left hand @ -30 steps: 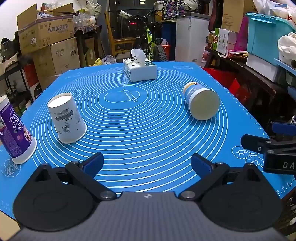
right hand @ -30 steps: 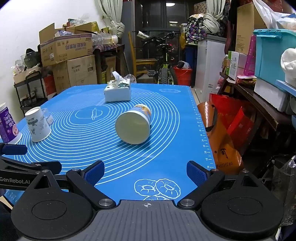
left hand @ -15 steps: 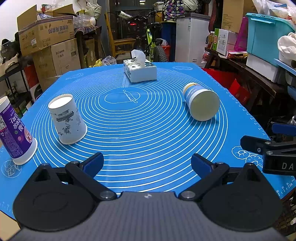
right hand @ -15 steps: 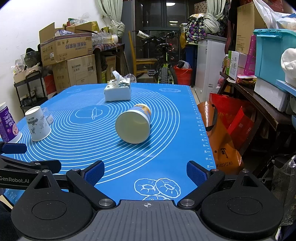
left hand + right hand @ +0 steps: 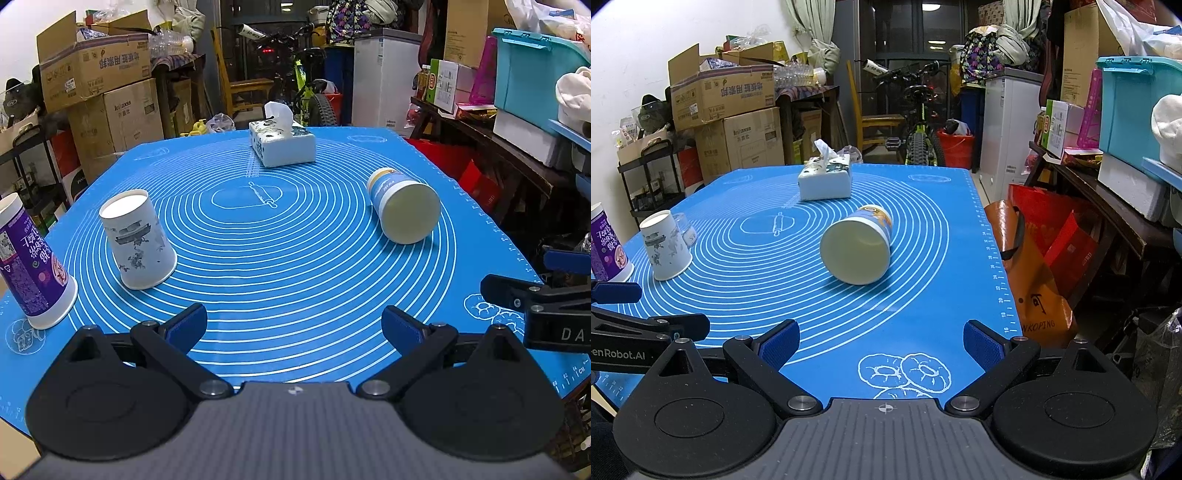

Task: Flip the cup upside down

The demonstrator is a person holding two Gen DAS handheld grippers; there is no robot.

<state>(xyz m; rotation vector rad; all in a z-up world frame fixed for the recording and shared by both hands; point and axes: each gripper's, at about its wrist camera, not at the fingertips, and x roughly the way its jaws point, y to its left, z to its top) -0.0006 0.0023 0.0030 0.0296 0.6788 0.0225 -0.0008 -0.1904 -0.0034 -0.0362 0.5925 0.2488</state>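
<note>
Both tools, left [image 5: 291, 325] and right [image 5: 881, 341], are released. Approach the lying cup [image 5: 856, 246] near the tissue box [image 5: 824, 181], pinching its sidewall gently before rotating rim-down.

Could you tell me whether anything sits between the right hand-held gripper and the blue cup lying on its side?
Nothing visible does. Only bare blue mat lies between the open right hand-held gripper and the blue cup. The tissue box sits behind the cup, and the white cup stands well off to the left.
</note>
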